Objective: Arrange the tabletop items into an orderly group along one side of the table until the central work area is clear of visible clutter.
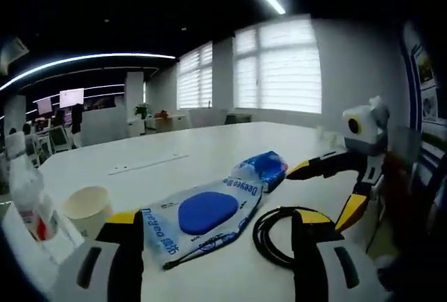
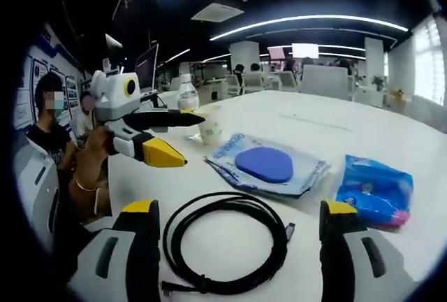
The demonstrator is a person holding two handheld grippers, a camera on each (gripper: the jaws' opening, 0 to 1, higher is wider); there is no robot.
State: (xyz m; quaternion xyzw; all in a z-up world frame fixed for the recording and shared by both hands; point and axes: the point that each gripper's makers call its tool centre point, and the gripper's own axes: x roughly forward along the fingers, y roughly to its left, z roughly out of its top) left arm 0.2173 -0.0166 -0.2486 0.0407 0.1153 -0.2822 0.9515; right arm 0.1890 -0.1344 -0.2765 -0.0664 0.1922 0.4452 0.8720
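Observation:
A clear printed pouch (image 1: 206,212) (image 2: 269,166) holding a blue oval pad lies flat mid-table. Beside it are a blue snack packet (image 1: 262,169) (image 2: 377,190) and a coiled black cable (image 1: 279,235) (image 2: 223,242). A paper cup (image 1: 87,210) (image 2: 209,126) and a plastic water bottle (image 1: 28,197) (image 2: 187,99) stand near one edge. My left gripper (image 1: 216,218) (image 2: 192,140) is open above the pouch and holds nothing. My right gripper (image 2: 241,207) (image 1: 318,196) is open too, its jaws straddling the cable without touching it.
The white table (image 1: 174,152) (image 2: 335,117) stretches far beyond the items. A hand (image 2: 91,169) holds the left gripper at the table's edge, with seated people behind it. Desks, chairs and monitors fill the office in the background.

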